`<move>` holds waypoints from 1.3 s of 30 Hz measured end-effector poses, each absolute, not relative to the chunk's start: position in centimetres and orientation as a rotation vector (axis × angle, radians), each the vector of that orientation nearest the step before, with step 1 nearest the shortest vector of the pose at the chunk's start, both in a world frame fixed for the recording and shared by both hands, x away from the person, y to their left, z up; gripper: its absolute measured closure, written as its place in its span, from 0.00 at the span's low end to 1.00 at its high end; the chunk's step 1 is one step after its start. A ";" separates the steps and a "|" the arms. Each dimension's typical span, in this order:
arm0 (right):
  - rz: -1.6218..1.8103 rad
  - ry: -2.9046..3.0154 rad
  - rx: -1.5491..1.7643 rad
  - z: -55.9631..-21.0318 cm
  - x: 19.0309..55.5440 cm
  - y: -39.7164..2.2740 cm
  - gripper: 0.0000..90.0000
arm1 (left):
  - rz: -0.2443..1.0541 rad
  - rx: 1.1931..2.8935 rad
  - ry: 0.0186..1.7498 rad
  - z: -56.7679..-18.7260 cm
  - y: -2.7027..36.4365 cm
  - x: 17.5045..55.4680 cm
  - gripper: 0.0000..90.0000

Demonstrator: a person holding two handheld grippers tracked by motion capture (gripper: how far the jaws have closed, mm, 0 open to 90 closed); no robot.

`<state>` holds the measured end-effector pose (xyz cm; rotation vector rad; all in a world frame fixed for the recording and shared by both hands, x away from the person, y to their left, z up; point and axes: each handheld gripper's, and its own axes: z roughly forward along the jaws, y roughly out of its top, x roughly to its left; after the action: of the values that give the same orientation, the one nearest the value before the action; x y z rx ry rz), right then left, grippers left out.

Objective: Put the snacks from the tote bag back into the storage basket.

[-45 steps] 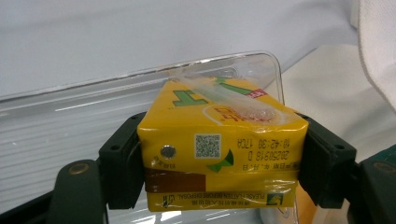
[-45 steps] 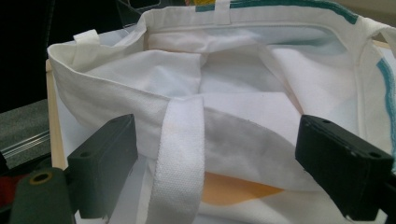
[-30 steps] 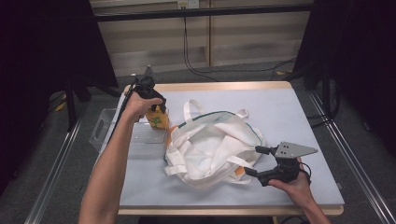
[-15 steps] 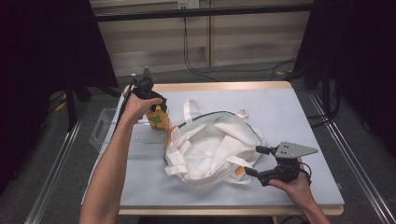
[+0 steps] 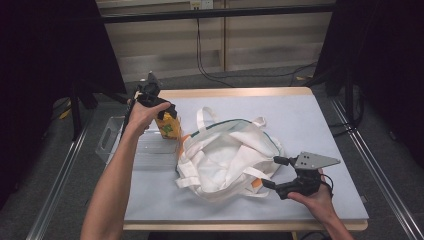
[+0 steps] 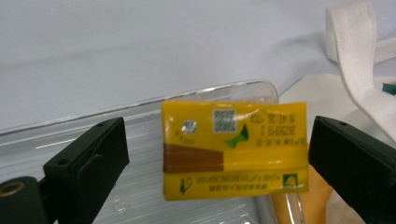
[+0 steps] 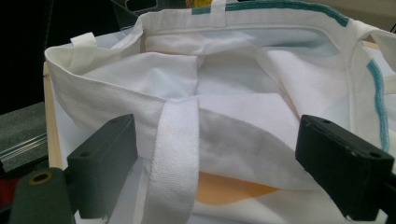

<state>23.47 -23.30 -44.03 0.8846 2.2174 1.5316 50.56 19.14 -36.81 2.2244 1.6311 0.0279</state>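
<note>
Carton in the tray, bag at the centre.
Your left gripper (image 5: 159, 107) hangs over the carton (image 5: 169, 126) in the tray (image 5: 112, 137) at nine o'clock, jaws just spread, touching nothing. Your right gripper (image 5: 272, 172), jaws spread, straddles the bag's (image 5: 225, 160) rim at five o'clock.

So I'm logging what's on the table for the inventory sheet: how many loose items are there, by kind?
Yellow drink carton: 1
Clear plastic tray: 1
White cloth tote bag: 1
Total: 3
</note>
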 end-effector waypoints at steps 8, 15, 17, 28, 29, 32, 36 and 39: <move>1.526 2.220 0.889 -44.0 23.5 -23.0 0.14 | 0.059 2.248 1.547 -35.8 19.5 49.6 0.05; 1.532 2.223 0.880 -44.0 23.5 -23.0 0.14 | 0.091 2.255 1.468 -35.5 19.7 48.7 0.06; 1.527 2.219 0.887 -44.0 23.5 -23.0 0.14 | 0.116 2.234 1.467 -35.6 19.8 48.4 0.07; 1.529 2.222 0.880 -44.0 23.5 -22.9 0.14 | 0.155 2.211 1.279 -35.3 21.0 46.3 0.05; 1.527 2.220 0.878 -44.0 23.5 -22.9 0.14 | 0.163 2.202 1.258 -35.3 21.2 46.0 0.05; 1.525 2.220 0.880 -44.0 23.5 -23.0 0.14 | 0.221 2.169 1.220 -35.1 21.5 45.1 0.04; 1.522 2.219 0.880 -44.0 23.5 -23.0 0.14 | 0.214 2.180 1.156 -35.2 21.7 44.1 0.05; 1.522 2.215 0.888 -44.0 23.5 -23.0 0.14 | 0.262 2.179 1.092 -35.0 21.7 43.2 0.05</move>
<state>23.53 -22.97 -43.99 0.8876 2.2147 1.5217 43.21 21.65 -35.02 2.1794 1.0918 0.2622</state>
